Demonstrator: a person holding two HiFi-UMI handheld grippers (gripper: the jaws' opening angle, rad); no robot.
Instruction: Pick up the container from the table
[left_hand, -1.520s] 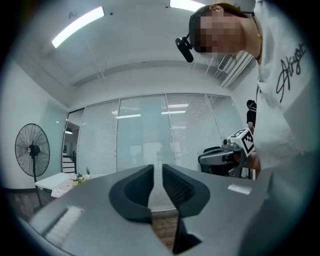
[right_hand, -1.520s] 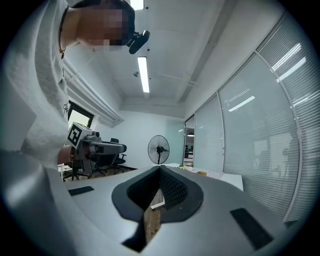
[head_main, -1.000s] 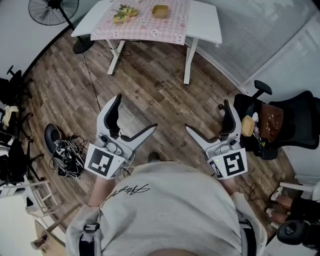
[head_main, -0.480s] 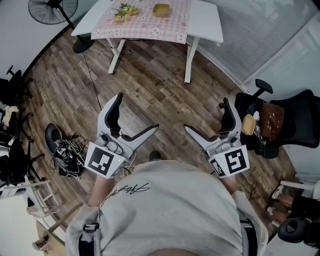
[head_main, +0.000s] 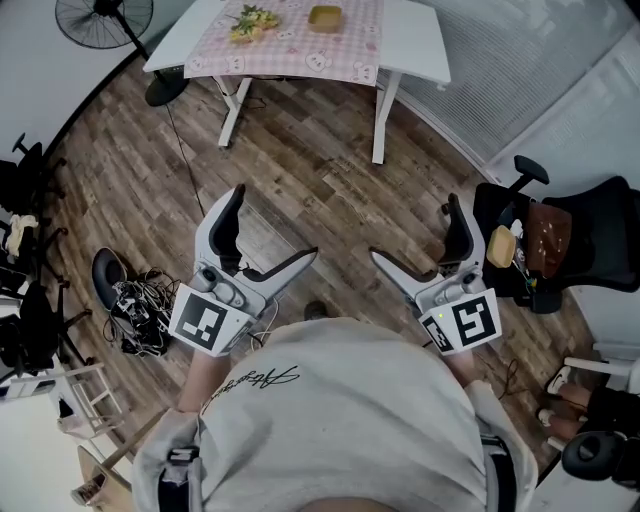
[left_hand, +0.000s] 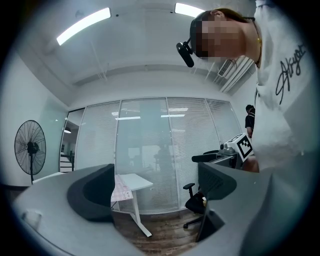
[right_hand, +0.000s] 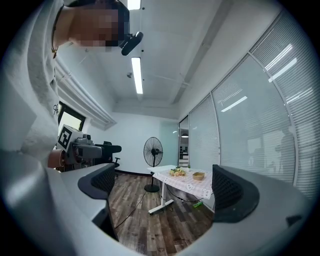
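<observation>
Wood floor (head_main: 300, 170), left gripper (head_main: 275, 222), right gripper (head_main: 413, 228) forward, agape

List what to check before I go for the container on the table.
1. Left gripper jaws apart, nothing between them: ok.
2. Right gripper jaws apart, nothing between them: ok.
3. Container in sight, sitting on the checked cloth on the table: ok.
4. Container within reach: not ok; a stretch of wood floor lies between both grippers and the table.
5. Way to the table: ok; the cable tangle lies off to the left and the office chair off to the right.
6. What the container holds: cannot tell, too small.
</observation>
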